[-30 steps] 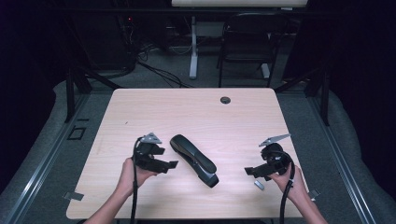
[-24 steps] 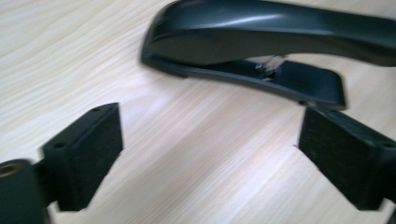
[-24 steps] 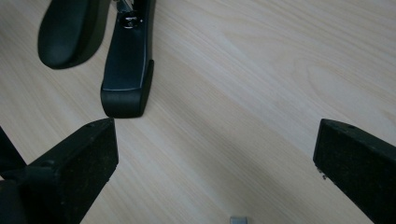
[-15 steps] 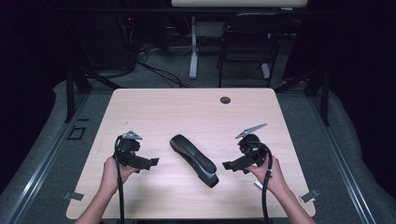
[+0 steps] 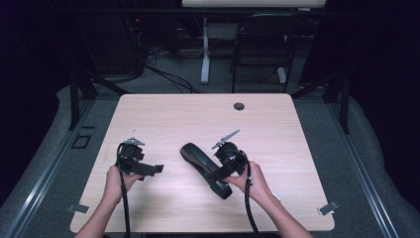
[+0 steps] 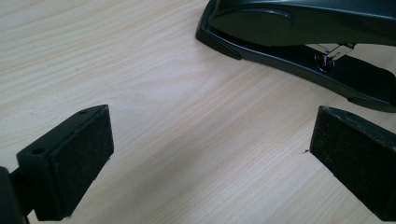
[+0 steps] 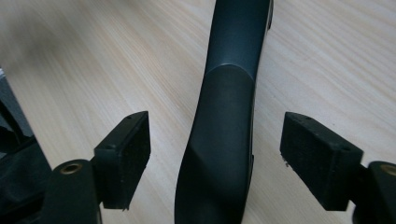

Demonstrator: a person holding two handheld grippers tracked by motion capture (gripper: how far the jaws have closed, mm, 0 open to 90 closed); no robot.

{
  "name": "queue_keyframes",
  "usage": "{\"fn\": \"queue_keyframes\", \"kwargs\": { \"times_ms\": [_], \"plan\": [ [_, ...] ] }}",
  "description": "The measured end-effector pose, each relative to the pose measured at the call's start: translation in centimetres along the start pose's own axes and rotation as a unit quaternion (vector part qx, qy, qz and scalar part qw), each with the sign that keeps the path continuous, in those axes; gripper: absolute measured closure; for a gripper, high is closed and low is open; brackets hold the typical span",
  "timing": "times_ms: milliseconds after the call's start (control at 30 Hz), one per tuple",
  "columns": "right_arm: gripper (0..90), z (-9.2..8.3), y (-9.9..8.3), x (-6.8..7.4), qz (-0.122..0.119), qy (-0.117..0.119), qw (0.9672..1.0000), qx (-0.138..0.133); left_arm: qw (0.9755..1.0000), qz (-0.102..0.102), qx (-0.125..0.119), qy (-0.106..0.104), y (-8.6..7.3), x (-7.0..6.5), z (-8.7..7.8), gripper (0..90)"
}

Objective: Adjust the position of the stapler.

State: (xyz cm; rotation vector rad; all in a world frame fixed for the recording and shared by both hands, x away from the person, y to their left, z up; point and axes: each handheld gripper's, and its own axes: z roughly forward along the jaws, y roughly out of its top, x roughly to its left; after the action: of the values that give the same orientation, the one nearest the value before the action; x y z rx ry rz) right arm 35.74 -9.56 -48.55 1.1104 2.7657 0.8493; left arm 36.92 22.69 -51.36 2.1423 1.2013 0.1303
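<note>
A black stapler (image 5: 200, 161) lies slantwise on the light wooden table (image 5: 307, 148), near its middle front. My right gripper (image 5: 218, 174) reaches over the stapler's near half. In the right gripper view the stapler body (image 7: 224, 130) runs between the jaws, and the right gripper (image 7: 219, 154) has a gap at each pad. Its jaws have just been closing. My left gripper (image 5: 157, 169) rests to the stapler's left, apart from it, and its jaws have just opened wide. The left gripper (image 6: 210, 158) has only bare wood between its pads, with the stapler (image 6: 299, 28) beyond them.
A round cable hole (image 5: 239, 106) sits near the table's far edge. Behind the table stand a dark chair (image 5: 262, 54) and a white table leg (image 5: 204, 49). Grey floor surrounds the table, with cables at the back left.
My right gripper has moved left from the table's right side until it is over the stapler. My left gripper has drawn back to the left, away from the stapler.
</note>
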Motion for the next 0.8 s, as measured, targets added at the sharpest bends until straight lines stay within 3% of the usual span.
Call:
{"fn": "queue_keyframes", "kwargs": {
  "times_ms": [67, 133, 233, 367, 800],
  "plan": [
    [45.6, 0.5, 0.2, 0.3, -0.005, -0.009, 0.9999, 0.005, 1.0, 0.0, -0.001, -0.001, 0.1, 0.0, 0.1, 0.0],
    [52.3, 0.9, 0.1, 0.8, -0.022, -0.036, 0.9991, 0.006, 1.0, 0.0, -0.004, -0.006, 0.2, 0.1, 0.1, 0.0],
    [52.7, 1.0, -0.3, 0.8, -0.027, -0.039, 0.9989, -0.006, 0.9999, 0.004, -0.002, -0.011, 0.2, 0.1, 0.2, 0.0],
    [54.8, 0.7, -0.3, 0.7, -0.044, -0.056, 0.9975, 0.002, 0.9999, 0.008, 0.002, -0.012, 0.3, 0.0, 0.4, 0.0],
    [57.5, 0.0, -1.0, -1.7, -0.084, -0.021, 0.9963, -0.005, 0.9999, 0.0, -0.011, -0.012, 0.3, 0.3, 0.4, 0.0]
  ]
}}
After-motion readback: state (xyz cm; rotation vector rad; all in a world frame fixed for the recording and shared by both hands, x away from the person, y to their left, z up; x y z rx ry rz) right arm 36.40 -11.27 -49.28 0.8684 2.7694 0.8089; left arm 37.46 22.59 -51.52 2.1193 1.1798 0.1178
